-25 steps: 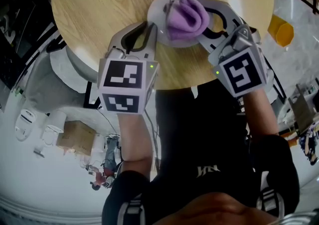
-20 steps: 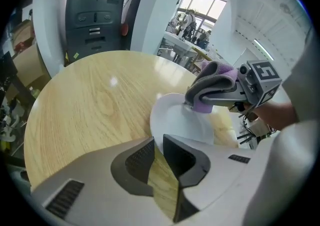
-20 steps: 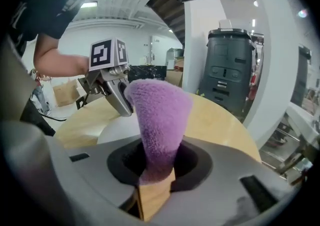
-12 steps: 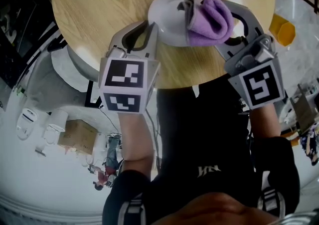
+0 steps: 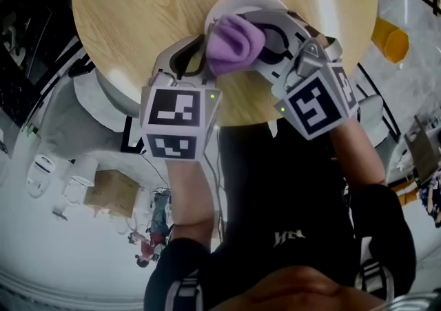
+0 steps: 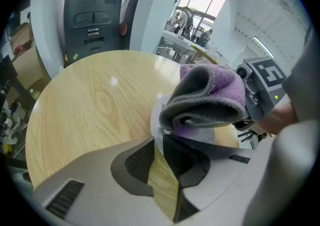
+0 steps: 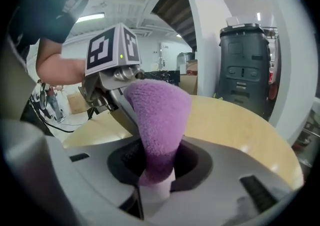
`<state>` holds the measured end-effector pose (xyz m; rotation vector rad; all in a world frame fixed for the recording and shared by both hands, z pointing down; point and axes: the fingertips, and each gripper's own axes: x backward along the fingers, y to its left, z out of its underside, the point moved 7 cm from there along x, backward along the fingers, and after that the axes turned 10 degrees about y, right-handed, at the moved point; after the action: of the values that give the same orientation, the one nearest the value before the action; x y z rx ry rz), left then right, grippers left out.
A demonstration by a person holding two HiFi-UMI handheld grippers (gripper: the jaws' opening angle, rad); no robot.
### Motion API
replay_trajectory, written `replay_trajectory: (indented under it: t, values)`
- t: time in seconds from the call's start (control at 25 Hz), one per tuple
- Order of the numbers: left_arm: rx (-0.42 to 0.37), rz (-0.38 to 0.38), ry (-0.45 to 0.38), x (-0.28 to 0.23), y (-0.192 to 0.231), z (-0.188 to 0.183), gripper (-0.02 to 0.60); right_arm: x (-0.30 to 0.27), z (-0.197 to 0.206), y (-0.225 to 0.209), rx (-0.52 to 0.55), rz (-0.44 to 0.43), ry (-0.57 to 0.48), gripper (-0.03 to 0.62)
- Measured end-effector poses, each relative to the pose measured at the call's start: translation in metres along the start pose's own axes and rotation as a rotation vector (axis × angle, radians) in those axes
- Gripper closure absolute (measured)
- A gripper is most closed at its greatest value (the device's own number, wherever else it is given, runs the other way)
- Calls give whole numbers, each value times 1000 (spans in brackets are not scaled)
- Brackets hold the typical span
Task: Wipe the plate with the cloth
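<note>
— A round wooden table. Where is the plate?
— Close to the table's near edge.
— And the hands?
— The left gripper points steeply down and pinches the plate's left rim. The right gripper reaches in from the right. It squeezes the purple cloth over the plate's near left part.

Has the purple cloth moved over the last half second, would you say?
Yes: the cloth has swept left across the plate, to its left rim.
</note>
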<state>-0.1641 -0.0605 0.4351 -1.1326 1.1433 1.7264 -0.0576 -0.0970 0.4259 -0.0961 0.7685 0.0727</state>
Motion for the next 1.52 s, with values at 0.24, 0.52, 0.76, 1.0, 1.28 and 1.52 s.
replay_trajectory:
  t: [0.24, 0.52, 0.76, 1.0, 1.28, 1.52]
  values:
    - [-6, 3, -1, 0, -1, 0, 520, 37, 28, -14, 35, 56, 94, 493]
    - [-8, 4, 4, 0, -1, 1, 520, 63, 45, -25, 37, 110, 170, 493]
    - [-9, -4, 9, 0, -1, 1, 520, 55, 11, -10, -141, 20, -109, 493]
    - [-10, -16, 13, 0, -4, 1, 520, 3, 2, 11, -179, -146, -99, 495]
    - [-16, -20, 15, 0, -4, 2, 520, 14, 12, 7, -11, -65, 37, 494]
    - [-18, -11, 15, 1, -4, 2, 520, 52, 39, -8, -6, 16, 111, 494]
